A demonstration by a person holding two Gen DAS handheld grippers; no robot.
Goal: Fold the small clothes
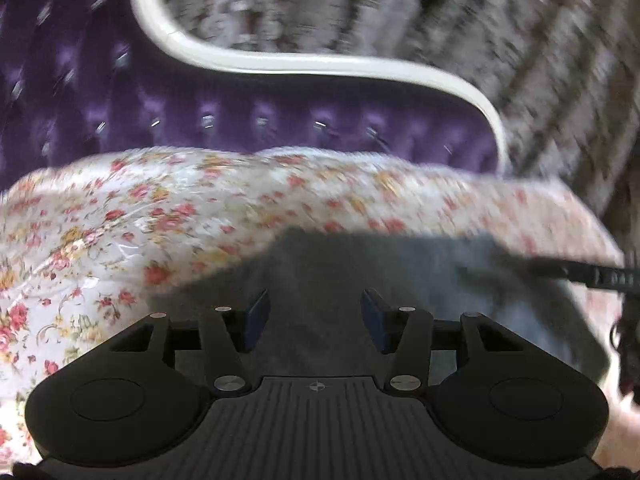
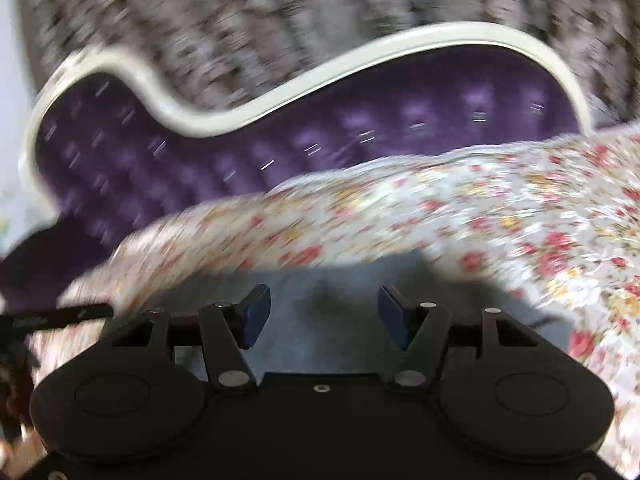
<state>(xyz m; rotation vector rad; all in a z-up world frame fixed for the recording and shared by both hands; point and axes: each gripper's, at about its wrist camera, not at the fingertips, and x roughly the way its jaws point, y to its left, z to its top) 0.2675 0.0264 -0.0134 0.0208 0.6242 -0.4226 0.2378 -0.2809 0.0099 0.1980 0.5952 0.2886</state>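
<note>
A grey-blue garment (image 1: pixel 400 272) lies flat on the flowered bedspread (image 1: pixel 120 220), straight in front of both grippers. In the left wrist view my left gripper (image 1: pixel 315 316) stands open over it, and only cloth shows in the gap between the blue pads. The other gripper's finger (image 1: pixel 580 272) shows at the right edge, above the garment's right side. In the right wrist view my right gripper (image 2: pixel 325 316) is open above the same garment (image 2: pixel 352 280), nothing pressed between its pads. Both pictures are blurred.
A purple tufted headboard (image 1: pixel 280 128) with a white curved frame (image 1: pixel 320 64) rises behind the bed. A patterned grey wall (image 1: pixel 480 20) stands behind it. The flowered bedspread (image 2: pixel 520 220) spreads out around the garment on all sides.
</note>
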